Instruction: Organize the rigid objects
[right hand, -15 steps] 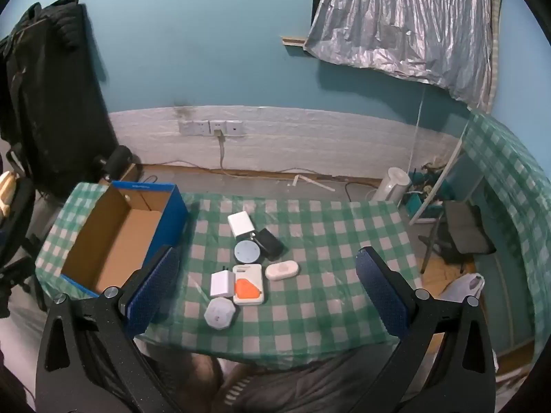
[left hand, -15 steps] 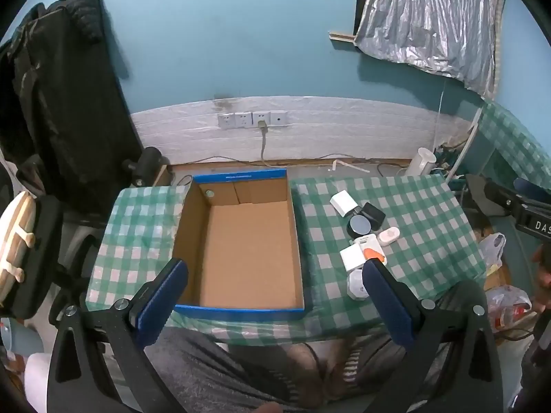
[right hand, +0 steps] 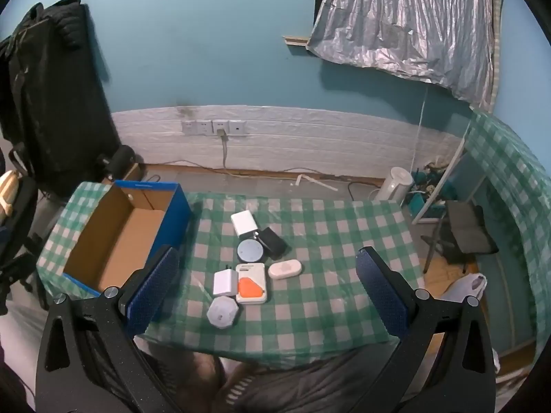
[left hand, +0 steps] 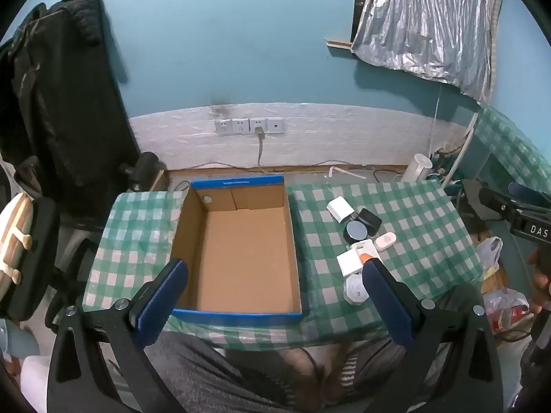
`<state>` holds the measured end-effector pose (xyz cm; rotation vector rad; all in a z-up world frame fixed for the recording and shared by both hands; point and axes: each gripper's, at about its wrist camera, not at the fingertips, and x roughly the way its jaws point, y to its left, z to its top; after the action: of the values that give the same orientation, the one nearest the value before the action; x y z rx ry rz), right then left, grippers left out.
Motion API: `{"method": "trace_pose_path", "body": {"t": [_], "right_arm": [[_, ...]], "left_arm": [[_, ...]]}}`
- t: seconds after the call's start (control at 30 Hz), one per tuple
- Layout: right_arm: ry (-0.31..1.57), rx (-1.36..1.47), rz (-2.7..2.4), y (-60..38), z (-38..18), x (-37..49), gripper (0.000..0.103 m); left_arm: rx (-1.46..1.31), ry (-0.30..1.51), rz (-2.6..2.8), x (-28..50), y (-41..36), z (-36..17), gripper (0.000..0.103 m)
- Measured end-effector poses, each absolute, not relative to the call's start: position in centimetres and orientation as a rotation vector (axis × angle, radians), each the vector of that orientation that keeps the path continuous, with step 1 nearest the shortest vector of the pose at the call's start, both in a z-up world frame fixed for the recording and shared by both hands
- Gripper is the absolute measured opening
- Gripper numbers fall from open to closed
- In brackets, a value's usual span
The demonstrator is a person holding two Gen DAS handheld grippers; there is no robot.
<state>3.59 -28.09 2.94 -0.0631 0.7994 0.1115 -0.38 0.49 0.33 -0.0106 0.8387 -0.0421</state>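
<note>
An open, empty cardboard box with blue sides (left hand: 241, 241) (right hand: 117, 241) stands on the left of a green-checked table (left hand: 413, 227) (right hand: 327, 241). To its right lies a cluster of small devices: a white square block (right hand: 243, 223), a black case (right hand: 273, 241), a grey round puck (right hand: 251, 250), a beige oval (right hand: 285, 269), a white card with an orange patch (right hand: 251, 284), a white charger (right hand: 225, 283) and a white hexagonal piece (right hand: 223, 312). My left gripper (left hand: 272, 296) is open above the box's near edge. My right gripper (right hand: 267, 289) is open above the cluster, holding nothing.
A dark coat (left hand: 58, 103) hangs at the left. A wall with sockets (left hand: 249, 125) lies beyond the table. A folding stool (right hand: 465, 230) and a white canister (right hand: 396, 186) stand on the floor at the right. The person's lap is below the near table edge.
Both views have shifted slightly; the grippers stay open and nothing on the table has moved.
</note>
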Motion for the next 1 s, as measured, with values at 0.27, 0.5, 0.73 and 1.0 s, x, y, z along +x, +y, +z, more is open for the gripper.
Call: {"method": "trace_pose_path", "body": {"t": [0.27,0.5,0.73,1.0], "right_arm": [[0.802,-0.060,0.110,-28.05,2.79,3.79,0.102],[0.802,-0.059,0.110,-27.76,2.81,3.63,0.102],[0.803,-0.059,0.113,-27.52,2.87,3.52,0.102],[0.805,-0.062,0.113,-27.45,2.69,3.65,0.102]], "left_arm": [[-0.020,0.853,-0.053,-0.27,0.39,0.22,0.102],[-0.019,0.851,-0.051,-0.29,0.37,0.17,0.102],[-0.020,0.853,-0.051,-0.34,0.38,0.13,0.102],[-0.017,0.860,-0.051,-0.36,0.53,-0.08,0.102]]}}
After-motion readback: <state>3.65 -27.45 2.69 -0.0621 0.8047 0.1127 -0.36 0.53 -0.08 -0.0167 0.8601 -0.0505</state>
